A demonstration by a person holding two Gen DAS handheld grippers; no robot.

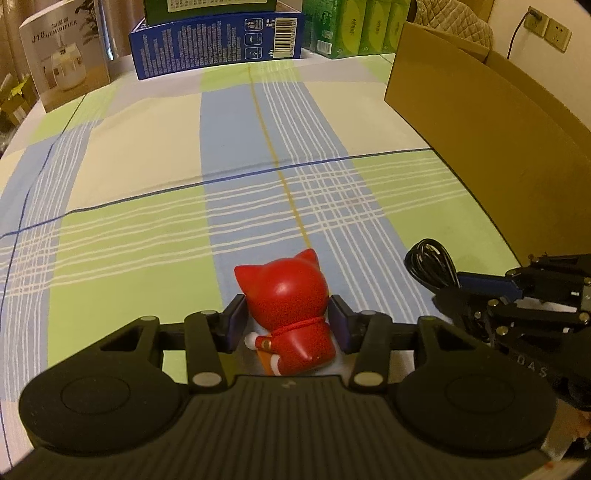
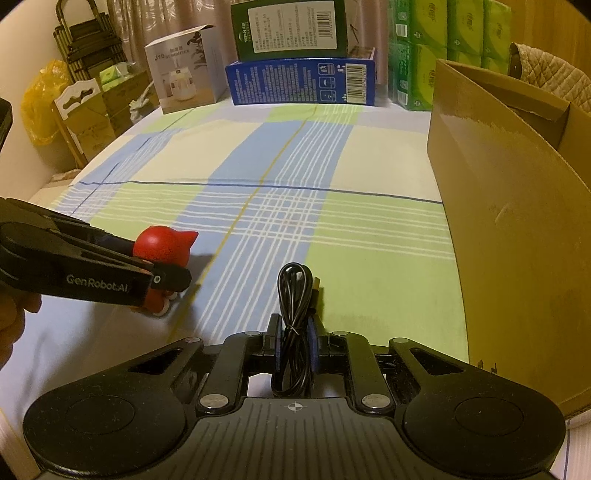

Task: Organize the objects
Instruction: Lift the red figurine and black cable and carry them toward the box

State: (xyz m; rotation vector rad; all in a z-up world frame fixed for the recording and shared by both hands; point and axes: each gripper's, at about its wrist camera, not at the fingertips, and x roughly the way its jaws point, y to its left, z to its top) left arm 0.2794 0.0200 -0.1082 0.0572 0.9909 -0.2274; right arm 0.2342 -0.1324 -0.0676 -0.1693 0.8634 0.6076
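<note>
Both picks look made, the left gripper point(image 1: 288, 321) clamping the toy point(image 1: 286, 314) at bottom centre, the right gripper point(image 2: 295, 347) pinching the cable point(image 2: 295, 314), with the box point(image 2: 509, 221) at right seemingly still to reach.

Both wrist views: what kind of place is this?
Probably a home room, maybe a bedroom: plaid sheet over a bed or table, retail boxes like the humidifier box, green tissue packs, and a wall socket.

A table covered by a plaid cloth point(image 2: 369, 155) in green, blue and cream carries a cardboard box point(image 2: 517, 240) along its right side, and a humidifier box point(image 2: 184, 70), a blue box point(image 2: 299, 83) and green packs point(image 2: 417, 70) at its far edge.
</note>
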